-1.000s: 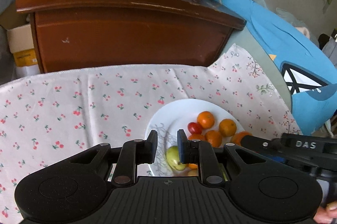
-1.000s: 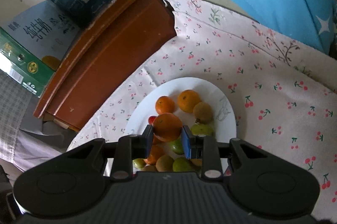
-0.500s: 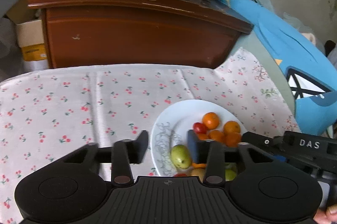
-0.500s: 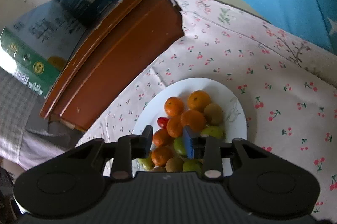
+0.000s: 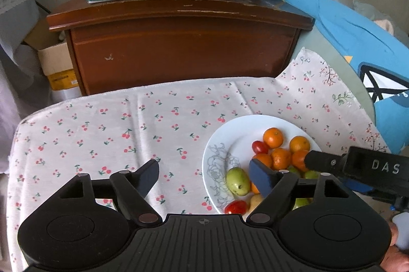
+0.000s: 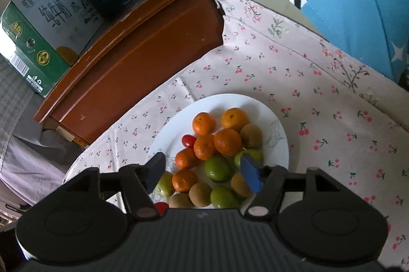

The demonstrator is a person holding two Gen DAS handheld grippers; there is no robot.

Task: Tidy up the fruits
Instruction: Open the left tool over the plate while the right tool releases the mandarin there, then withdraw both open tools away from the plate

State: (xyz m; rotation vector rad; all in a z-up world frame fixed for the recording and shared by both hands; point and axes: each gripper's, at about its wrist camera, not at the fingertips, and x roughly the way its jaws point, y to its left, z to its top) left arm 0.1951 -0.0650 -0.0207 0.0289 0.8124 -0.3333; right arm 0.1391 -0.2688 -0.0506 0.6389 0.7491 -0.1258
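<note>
Inventory, w/ the plate (image 6: 277,129) as ref:

- Fruit on plate: oranges (image 6: 227,141) bunched mid-plate; green fruits (image 6: 217,168) and brown kiwis (image 6: 251,135) toward your side; cherry tomato (image 6: 188,140) at left of the pile, another near the front rim. All piled mixed, touching.
- Cloth (image 5: 102,139) around plate: no loose fruit visible.
- Your right gripper (image 6: 203,173): released, jaws just been opening, nothing pinched; hangs over the near side of the pile.
- Your left gripper (image 5: 204,176): also released, jaws just been opening, empty; sits at plate's left rim, one finger over cloth, other over fruit.
- Status (my read): gathering onto plate looks about done. Left, if anything: sort by type, since kinds are mixed.
</note>
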